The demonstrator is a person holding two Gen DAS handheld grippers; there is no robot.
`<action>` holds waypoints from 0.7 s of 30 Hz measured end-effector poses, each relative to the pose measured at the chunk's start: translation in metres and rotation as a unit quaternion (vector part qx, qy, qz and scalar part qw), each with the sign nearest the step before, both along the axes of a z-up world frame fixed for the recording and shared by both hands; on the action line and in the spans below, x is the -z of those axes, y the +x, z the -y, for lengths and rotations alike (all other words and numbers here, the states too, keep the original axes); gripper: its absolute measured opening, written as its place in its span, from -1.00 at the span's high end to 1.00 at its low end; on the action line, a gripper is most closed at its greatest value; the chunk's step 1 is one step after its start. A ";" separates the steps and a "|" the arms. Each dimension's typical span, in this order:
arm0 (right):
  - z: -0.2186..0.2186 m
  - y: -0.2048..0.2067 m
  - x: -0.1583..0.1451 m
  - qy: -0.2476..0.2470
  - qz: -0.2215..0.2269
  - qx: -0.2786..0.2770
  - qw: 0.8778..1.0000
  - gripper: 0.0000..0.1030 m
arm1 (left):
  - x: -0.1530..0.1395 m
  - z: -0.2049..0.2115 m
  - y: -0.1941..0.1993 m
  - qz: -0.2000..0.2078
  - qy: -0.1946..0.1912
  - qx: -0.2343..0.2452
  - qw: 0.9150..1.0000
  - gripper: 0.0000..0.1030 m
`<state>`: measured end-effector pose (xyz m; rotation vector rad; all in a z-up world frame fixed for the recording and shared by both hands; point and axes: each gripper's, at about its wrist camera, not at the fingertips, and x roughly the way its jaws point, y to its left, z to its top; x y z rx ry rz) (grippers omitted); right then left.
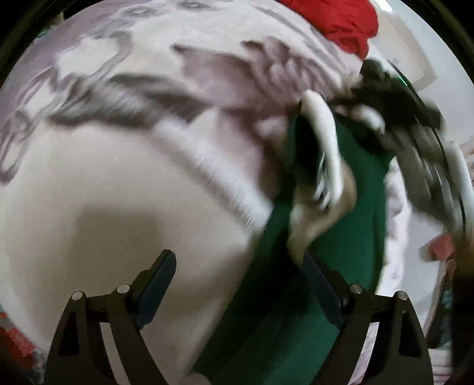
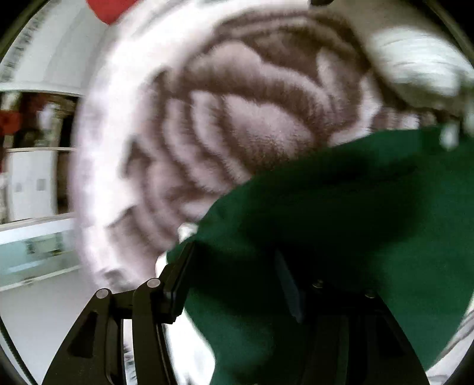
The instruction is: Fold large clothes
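Both views heavily motion-blurred, edges smeared.

Left wrist view, left to right: plain cream fabric [image 1: 97, 189] fills the lower left, smooth, can't tell if it's a garment or bedding. Above it a pale pink fleecy blanket [image 1: 207, 74] with grey-brown swirl pattern, fuzzy nap. Left gripper [image 1: 240, 284] points steeply down over this; jaws stand wide apart, nothing between the pads, right pad just over the green garment [image 1: 349, 207] but contact not clear. The green garment is dark green, matte knit, running as a band from bottom centre up to the right. Across it lies the other gripper's body [image 1: 323, 154], white and black parts, too blurred to read details. Red cloth [image 1: 340, 20] at the top right, cut off by the frame edge. Small reddish object far right, unidentifiable.

Right wrist view, left to right: shelving and a white floor or ledge at the left edge, smeared. Same pink swirl blanket [image 2: 237, 124] fills the centre. Right gripper [image 2: 234, 281]: left finger visible, right finger mostly buried under the green garment [image 2: 340, 222], which drapes over the gripper's right side and fills the lower right. Jaws about half apart with green cloth lying between them; pads don't appear to pinch it. White crumpled cloth [image 2: 414, 68] at the upper right, partly cut off.
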<state>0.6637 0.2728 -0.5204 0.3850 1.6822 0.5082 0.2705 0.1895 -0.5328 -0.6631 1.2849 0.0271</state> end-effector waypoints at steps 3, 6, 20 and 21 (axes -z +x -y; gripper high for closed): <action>0.066 -0.019 -0.047 0.032 0.028 0.040 0.998 -0.21 | -0.011 0.006 0.044 0.028 -0.029 0.014 0.999 -0.69; 0.131 -0.046 -0.068 0.021 0.035 0.089 0.995 -0.23 | -0.005 0.024 0.089 0.031 -0.067 0.046 0.996 -0.69; 0.279 -0.155 0.043 0.021 -0.066 0.269 0.961 -0.23 | -0.004 0.091 0.141 0.115 -0.221 0.166 0.954 0.71; 0.282 -0.155 0.044 0.021 -0.068 0.270 0.960 -0.23 | 0.011 0.083 0.144 0.095 -0.198 0.163 0.962 0.71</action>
